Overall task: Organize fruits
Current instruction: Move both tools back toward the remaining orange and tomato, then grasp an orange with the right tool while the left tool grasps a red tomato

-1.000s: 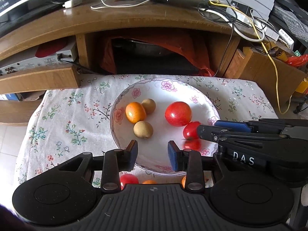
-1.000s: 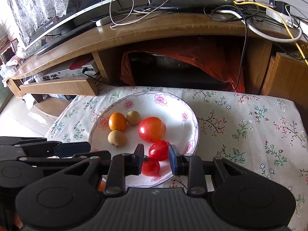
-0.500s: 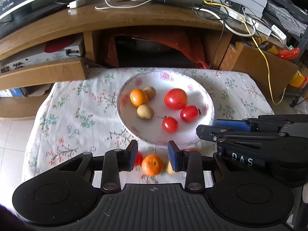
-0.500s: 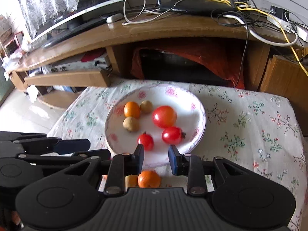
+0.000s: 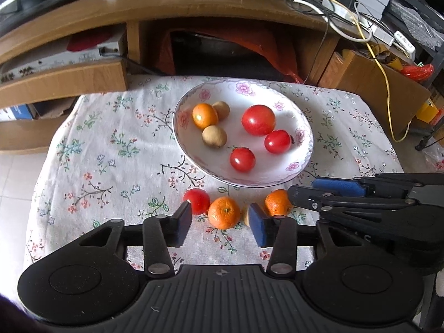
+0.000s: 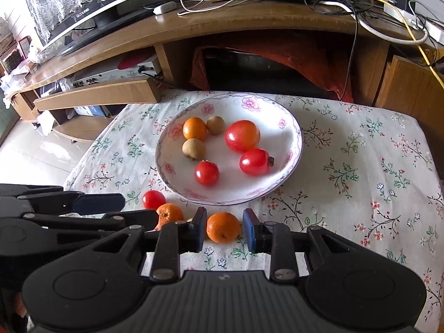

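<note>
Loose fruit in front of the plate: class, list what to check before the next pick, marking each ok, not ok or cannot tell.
1. All fruit on plate: not ok; tomato, left orange and right orange lie on cloth.
2. Plate has room: ok.
3. Left gripper empty: ok; jaws opening, left orange beyond their tips.
4. Right gripper lined up with right orange: ok.
5. Grippers apart: ok.

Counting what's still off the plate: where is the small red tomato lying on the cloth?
In the left wrist view the small red tomato lies on the floral tablecloth just outside the white flowered plate's near rim, leftmost of the loose fruit, touching a wrinkled orange mandarin.
</note>
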Demonstrator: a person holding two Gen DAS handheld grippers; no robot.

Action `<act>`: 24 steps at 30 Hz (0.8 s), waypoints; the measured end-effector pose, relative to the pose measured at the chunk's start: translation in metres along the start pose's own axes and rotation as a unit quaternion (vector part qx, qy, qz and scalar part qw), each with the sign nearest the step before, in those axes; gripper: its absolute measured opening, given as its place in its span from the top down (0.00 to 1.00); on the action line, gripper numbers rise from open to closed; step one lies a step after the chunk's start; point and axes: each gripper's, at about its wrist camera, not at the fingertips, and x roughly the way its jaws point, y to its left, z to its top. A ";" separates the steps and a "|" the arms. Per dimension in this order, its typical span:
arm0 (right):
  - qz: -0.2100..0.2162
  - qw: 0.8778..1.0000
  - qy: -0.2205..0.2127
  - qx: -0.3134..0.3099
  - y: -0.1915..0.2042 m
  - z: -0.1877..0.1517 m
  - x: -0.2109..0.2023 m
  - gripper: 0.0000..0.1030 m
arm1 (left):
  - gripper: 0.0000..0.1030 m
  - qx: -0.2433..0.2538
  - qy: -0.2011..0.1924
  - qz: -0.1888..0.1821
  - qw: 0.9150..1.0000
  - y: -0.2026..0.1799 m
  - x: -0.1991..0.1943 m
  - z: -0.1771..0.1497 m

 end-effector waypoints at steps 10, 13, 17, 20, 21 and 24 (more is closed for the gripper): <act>0.004 1.000 0.025 0.009 -0.007 0.000 0.025 0.77 | 0.44 -0.033 0.002 0.001 0.999 0.016 0.007 0.010; 0.016 0.999 0.026 0.014 -0.009 0.002 0.030 0.76 | 0.42 -0.033 0.002 -0.002 0.999 0.015 0.007 0.011; 0.038 0.998 0.035 0.023 -0.010 0.001 0.038 0.75 | 0.42 -0.037 0.007 0.000 0.999 0.017 0.013 0.013; 0.045 0.998 0.039 0.033 -0.013 0.000 0.044 0.75 | 0.41 -0.044 0.013 -0.002 0.999 0.019 0.017 0.013; 0.051 0.997 0.037 0.040 -0.015 0.000 0.046 0.75 | 0.41 -0.045 0.015 -0.002 0.999 0.020 0.018 0.013; 0.068 0.995 0.042 0.060 -0.022 0.000 0.049 0.75 | 0.41 -0.046 0.020 0.000 0.999 0.020 0.023 0.012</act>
